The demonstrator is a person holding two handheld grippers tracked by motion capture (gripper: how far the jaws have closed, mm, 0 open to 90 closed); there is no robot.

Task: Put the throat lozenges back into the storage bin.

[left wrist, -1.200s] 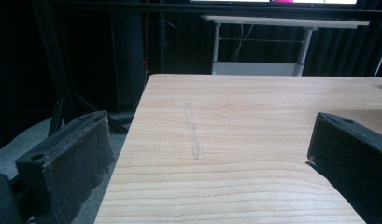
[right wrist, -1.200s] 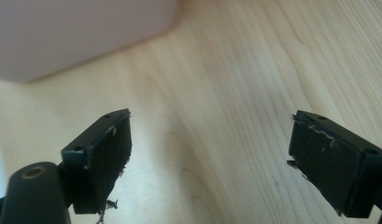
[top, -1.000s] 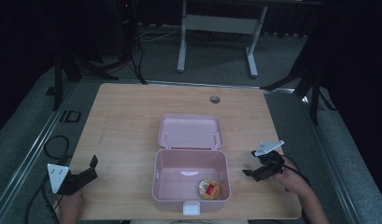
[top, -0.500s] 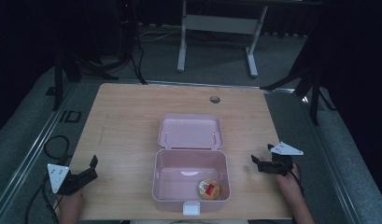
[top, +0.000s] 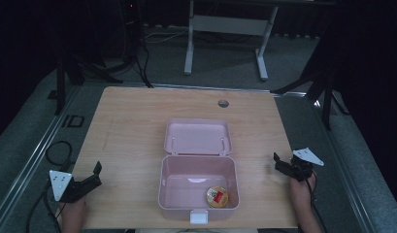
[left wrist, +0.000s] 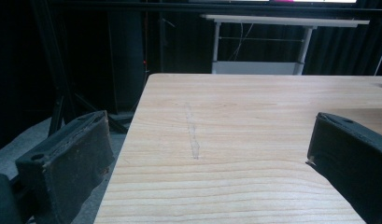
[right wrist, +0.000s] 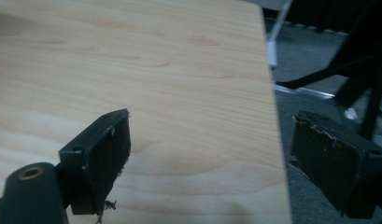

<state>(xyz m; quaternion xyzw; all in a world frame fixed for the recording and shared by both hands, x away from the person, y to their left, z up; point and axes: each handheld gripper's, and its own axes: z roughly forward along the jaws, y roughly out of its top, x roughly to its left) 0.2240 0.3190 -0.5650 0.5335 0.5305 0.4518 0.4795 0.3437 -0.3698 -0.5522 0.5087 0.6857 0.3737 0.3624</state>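
High view has the pink plastic box point(top: 198, 188) sitting open near the person's edge of the wooden table point(top: 133, 126), its lid point(top: 199, 137) folded flat back on the hinge so the whole cavity faces up and anything can be dropped in or lifted out without a hand holding the cover. One small round tin with a red and yellow label point(top: 217, 196) lies flat on the box floor, in the near right corner, clear of the white latch point(top: 198, 216) at the front wall. Both tools are parked well apart from the box, one at each side edge of the table, which leaves the middle free. The left gripper point(top: 93, 175) rests low by the near left corner, jaws spread wide with nothing between them, as the left gripper view confirms over bare wood. The right gripper point(top: 279, 162) hangs at the right table edge, likewise released and empty, one jaw over the wood and the other past the rim.
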